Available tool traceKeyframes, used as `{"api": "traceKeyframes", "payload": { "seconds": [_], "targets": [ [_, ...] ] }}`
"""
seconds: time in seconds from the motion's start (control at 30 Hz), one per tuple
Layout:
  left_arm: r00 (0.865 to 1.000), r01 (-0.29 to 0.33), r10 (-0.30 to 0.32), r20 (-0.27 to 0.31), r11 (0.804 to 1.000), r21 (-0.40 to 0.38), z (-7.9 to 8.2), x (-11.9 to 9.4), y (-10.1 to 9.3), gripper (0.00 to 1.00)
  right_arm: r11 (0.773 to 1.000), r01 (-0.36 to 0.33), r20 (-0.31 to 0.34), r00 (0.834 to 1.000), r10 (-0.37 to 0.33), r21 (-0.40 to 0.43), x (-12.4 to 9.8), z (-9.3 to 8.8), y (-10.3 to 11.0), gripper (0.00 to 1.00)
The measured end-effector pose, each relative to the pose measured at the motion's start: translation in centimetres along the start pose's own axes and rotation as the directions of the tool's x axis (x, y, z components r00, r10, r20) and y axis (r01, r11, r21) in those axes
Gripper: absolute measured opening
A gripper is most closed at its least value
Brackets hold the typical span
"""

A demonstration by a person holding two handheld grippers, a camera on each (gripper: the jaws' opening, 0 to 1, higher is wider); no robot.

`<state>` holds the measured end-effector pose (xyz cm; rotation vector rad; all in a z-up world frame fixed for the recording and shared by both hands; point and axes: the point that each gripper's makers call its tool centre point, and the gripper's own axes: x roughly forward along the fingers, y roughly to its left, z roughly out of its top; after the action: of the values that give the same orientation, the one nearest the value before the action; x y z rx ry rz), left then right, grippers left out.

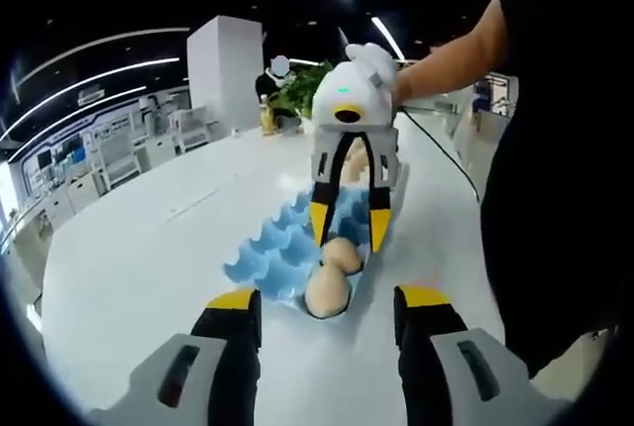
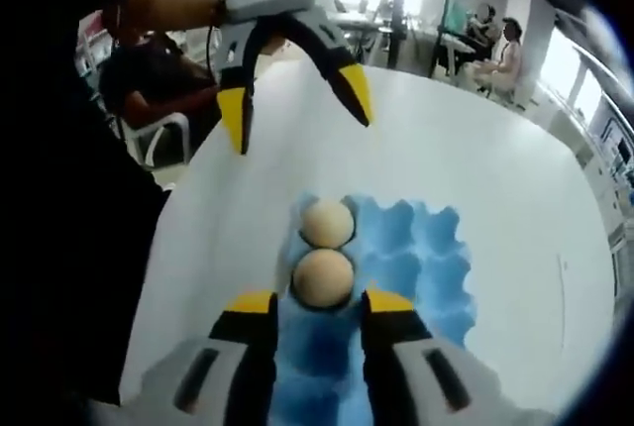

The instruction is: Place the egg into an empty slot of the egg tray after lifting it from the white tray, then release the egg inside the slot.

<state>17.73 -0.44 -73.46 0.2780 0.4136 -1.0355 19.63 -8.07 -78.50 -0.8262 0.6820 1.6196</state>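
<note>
A blue egg tray [image 1: 272, 248] [image 2: 436, 258] lies on the white table and holds two beige eggs in slots at one end. My right gripper [image 2: 319, 302] [image 1: 350, 233] stands open over the tray. Its yellow fingertips [image 2: 250, 303] flank one egg [image 2: 322, 278] [image 1: 344, 256] with a small gap on each side, and that egg rests in its slot. The second egg [image 2: 327, 221] [image 1: 328, 293] sits in the adjoining slot at the tray's end. My left gripper [image 1: 328, 298] [image 2: 294, 104] is wide open with nothing between its jaws, held above the table just past that end.
The white table [image 1: 149, 248] [image 2: 495, 149] stretches wide around the tray. A person's arm [image 1: 451, 54] and dark clothing [image 1: 555, 198] stand along one side. Chairs [image 1: 119, 154], a white pillar [image 1: 226, 69], a plant [image 1: 302, 89] and seated people [image 2: 495, 54] are beyond the table.
</note>
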Motion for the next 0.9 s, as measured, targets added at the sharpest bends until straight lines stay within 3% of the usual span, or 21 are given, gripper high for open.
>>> {"api": "traceKeyframes", "payload": {
  "seconds": [0.33, 0.37, 0.5, 0.7, 0.9],
  "targets": [
    [1.000, 0.012, -0.012, 0.001, 1.000, 0.010, 0.1, 0.3, -0.2, 0.54, 0.998, 0.042, -0.037, 0.999, -0.040, 0.055, -2.5, -3.7, 0.7, 0.30],
    [1.000, 0.014, -0.014, 0.001, 1.000, 0.010, 0.1, 0.3, -0.3, 0.54, 0.998, 0.053, -0.012, 0.999, -0.052, 0.047, -2.6, -3.5, 0.5, 0.30],
    [1.000, 0.014, -0.014, 0.003, 1.000, 0.013, 0.2, 0.4, -0.3, 0.53, 0.994, 0.060, -0.022, 0.998, -0.058, 0.094, -3.9, -4.5, 0.9, 0.28],
    [1.000, 0.018, -0.018, 0.006, 1.000, 0.015, 0.4, 0.4, -0.3, 0.53, 0.986, 0.093, -0.069, 0.994, -0.085, 0.136, -5.5, -7.5, 1.4, 0.28],
    [1.000, 0.021, -0.021, 0.007, 1.000, 0.020, 0.5, 0.4, -0.3, 0.53, 0.979, 0.113, -0.093, 0.991, -0.099, 0.169, -6.5, -9.3, 1.8, 0.28]
  ]
}}
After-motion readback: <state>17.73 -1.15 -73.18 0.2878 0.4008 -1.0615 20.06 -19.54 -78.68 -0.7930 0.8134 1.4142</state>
